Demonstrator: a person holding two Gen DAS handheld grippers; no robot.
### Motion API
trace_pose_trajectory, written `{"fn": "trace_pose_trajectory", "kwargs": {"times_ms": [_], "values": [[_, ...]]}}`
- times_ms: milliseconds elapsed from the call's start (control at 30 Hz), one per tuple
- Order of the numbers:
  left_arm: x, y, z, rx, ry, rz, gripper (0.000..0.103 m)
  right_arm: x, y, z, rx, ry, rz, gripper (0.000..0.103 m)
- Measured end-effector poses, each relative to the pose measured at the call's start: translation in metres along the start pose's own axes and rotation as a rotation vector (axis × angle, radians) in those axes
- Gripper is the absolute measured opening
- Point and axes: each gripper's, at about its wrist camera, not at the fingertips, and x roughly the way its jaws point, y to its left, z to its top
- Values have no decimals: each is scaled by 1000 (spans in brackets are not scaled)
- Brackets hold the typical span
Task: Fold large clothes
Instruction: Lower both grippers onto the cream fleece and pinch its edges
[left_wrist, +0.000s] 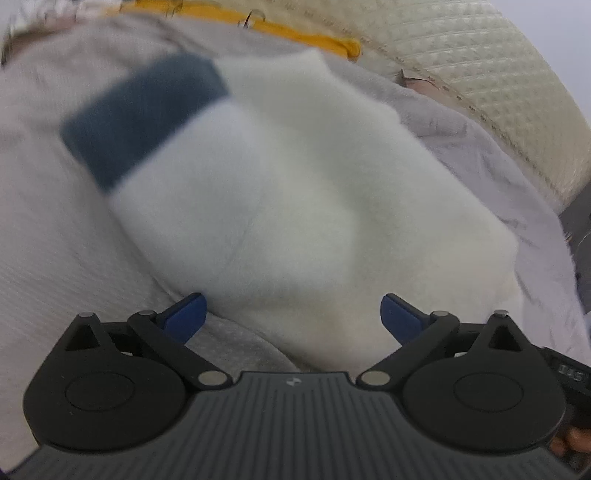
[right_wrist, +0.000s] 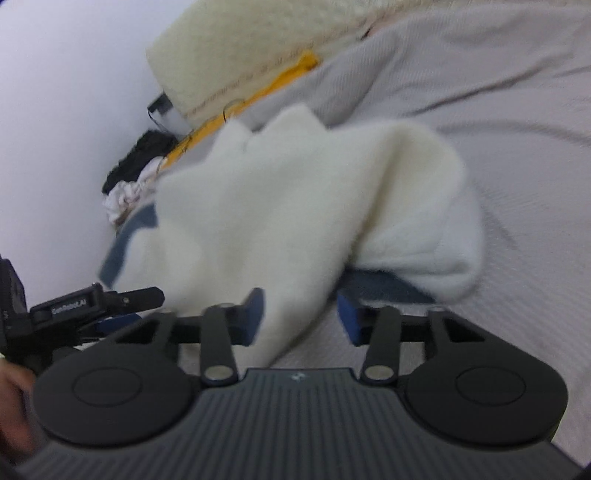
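Observation:
A fluffy white garment (left_wrist: 295, 192) with a dark blue band (left_wrist: 140, 114) lies folded on a pale bedsheet (left_wrist: 55, 258). My left gripper (left_wrist: 293, 317) is open, its blue pads (left_wrist: 186, 317) wide apart at the garment's near edge. In the right wrist view the same garment (right_wrist: 295, 199) is bunched, with blue trim (right_wrist: 122, 243) at its left. My right gripper (right_wrist: 299, 314) is open, and a flap of the white cloth hangs between its pads (right_wrist: 255, 314) without being pinched. The left gripper (right_wrist: 110, 299) shows at the left edge there.
A cream quilted headboard or mattress (left_wrist: 498, 92) with a yellow strip (left_wrist: 295, 29) borders the bed. In the right wrist view a pile of black and white cloth (right_wrist: 136, 173) lies by the wall (right_wrist: 55, 110). The sheet (right_wrist: 517, 147) spreads to the right.

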Motion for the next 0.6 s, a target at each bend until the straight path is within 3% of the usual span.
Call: {"fn": "trace_pose_trajectory", "kwargs": {"times_ms": [100,200,300,467,567,600], "values": [[12,15,-2,-64,-18,-31,99,17,-13,4,25,17,56,42],[15,35,0,-192,-71,-64,88,25,-20,11,36,-3,127,42],[19,44,1,-257,-103,-79,75,32,-26,15,64,-24,161,37],[29,47,7,-291,-85,-55,50,36,-17,22,37,-38,141,37],[22,44,13,-338,-103,-76,30,34,-18,25,103,-42,146,29],[20,42,14,-352,-114,-87,27,31,-17,26,114,-42,129,25]]}}
